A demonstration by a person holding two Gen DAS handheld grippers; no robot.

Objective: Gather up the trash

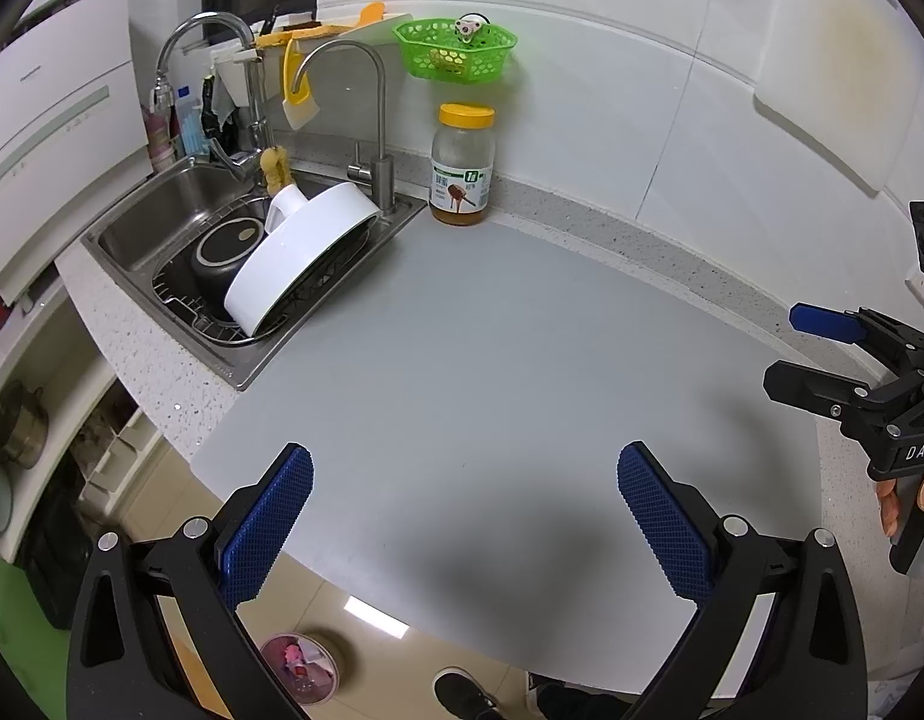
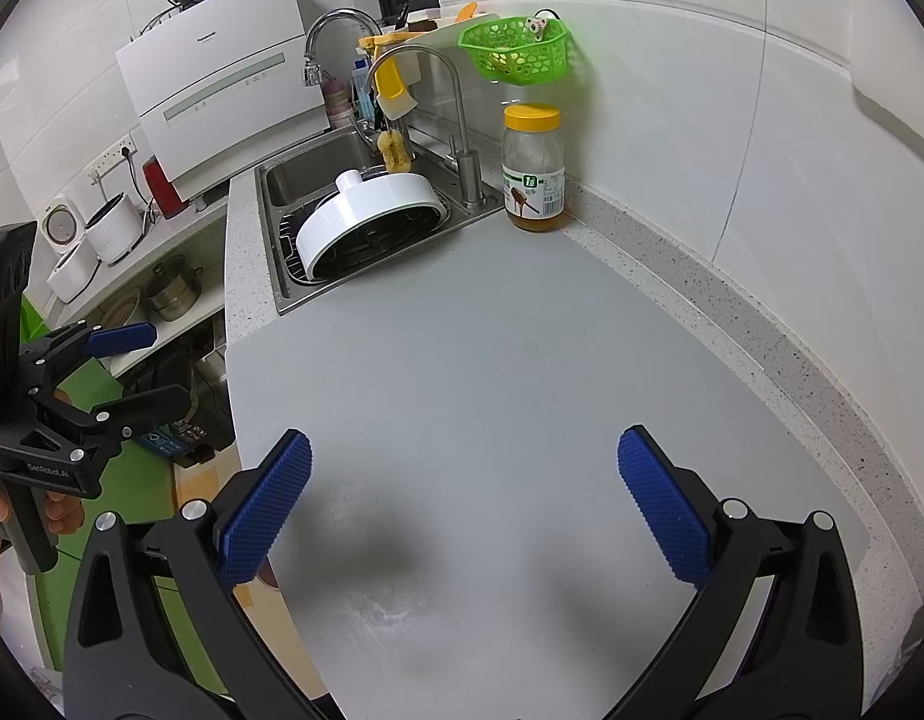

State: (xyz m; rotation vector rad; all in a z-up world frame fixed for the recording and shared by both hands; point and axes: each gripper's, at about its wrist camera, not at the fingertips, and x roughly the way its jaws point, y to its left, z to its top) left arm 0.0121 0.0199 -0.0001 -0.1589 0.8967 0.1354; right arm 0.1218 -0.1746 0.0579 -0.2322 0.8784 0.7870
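Note:
My left gripper [image 1: 465, 516] is open and empty above the front of the grey counter mat [image 1: 492, 360]. My right gripper [image 2: 465, 510] is open and empty above the same mat [image 2: 492, 372]. Each gripper shows in the other's view: the right one [image 1: 786, 354] at the right edge, the left one [image 2: 156, 366] at the left edge, both open. I see no loose trash on the mat. A round bin [image 1: 300, 669] with pink contents stands on the floor below the counter edge.
A honey jar [image 1: 462, 165] with a yellow lid stands by the wall. The steel sink [image 1: 162, 222] at the left holds a white pan [image 1: 300, 255] and a black pan. A green basket [image 1: 456, 48] hangs on the wall. A shoe [image 1: 462, 693] shows on the floor.

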